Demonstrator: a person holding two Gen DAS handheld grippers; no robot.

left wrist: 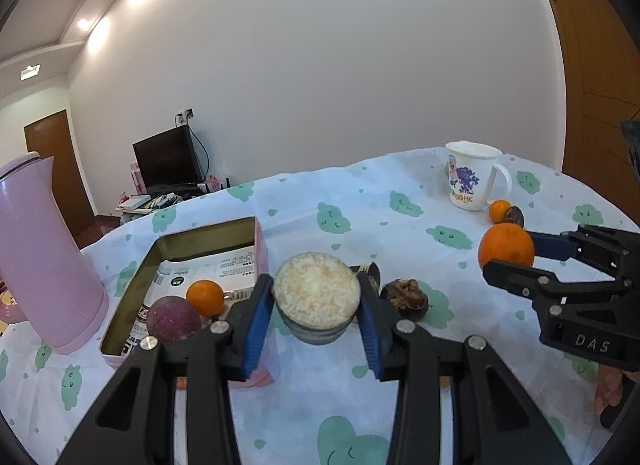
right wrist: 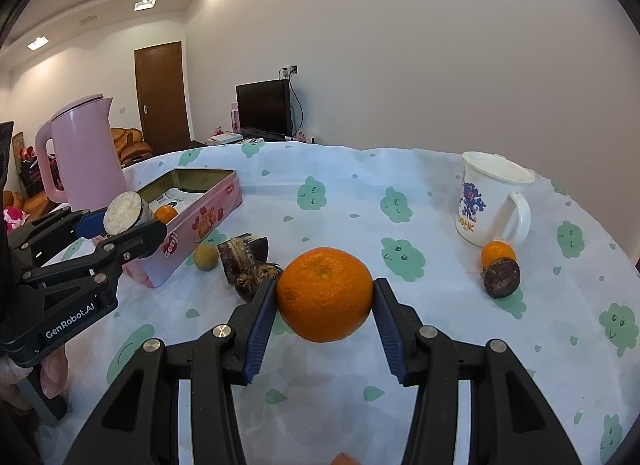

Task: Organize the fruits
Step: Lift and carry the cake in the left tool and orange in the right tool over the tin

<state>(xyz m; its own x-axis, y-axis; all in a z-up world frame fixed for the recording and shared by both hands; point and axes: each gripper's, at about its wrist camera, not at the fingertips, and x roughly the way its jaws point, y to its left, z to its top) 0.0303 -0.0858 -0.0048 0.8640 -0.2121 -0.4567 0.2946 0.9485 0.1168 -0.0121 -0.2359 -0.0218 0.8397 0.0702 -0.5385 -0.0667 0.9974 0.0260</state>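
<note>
The left tool (left wrist: 316, 301) is clamped on a halved fruit (left wrist: 316, 295), pale cut face up, held above the worktop (left wrist: 400, 233); the right tool (right wrist: 325, 301) grips a large orange (right wrist: 325, 294) the same way. The move turns on the open pink tin (left wrist: 260, 249): from the left tool it lies at about 10 o'clock, just beside the held half, its long axis running away toward 1 o'clock, so the left hand is much nearer; from the right tool it sits well apart at 10 o'clock. The left view shows 2 fruits already inside, a small orange (left wrist: 206, 297) and a purple fruit (left wrist: 173, 318). Only the right view shows a small yellow fruit (right wrist: 206, 258) near the tin's side, beside dark halves (right wrist: 242, 255).
</note>
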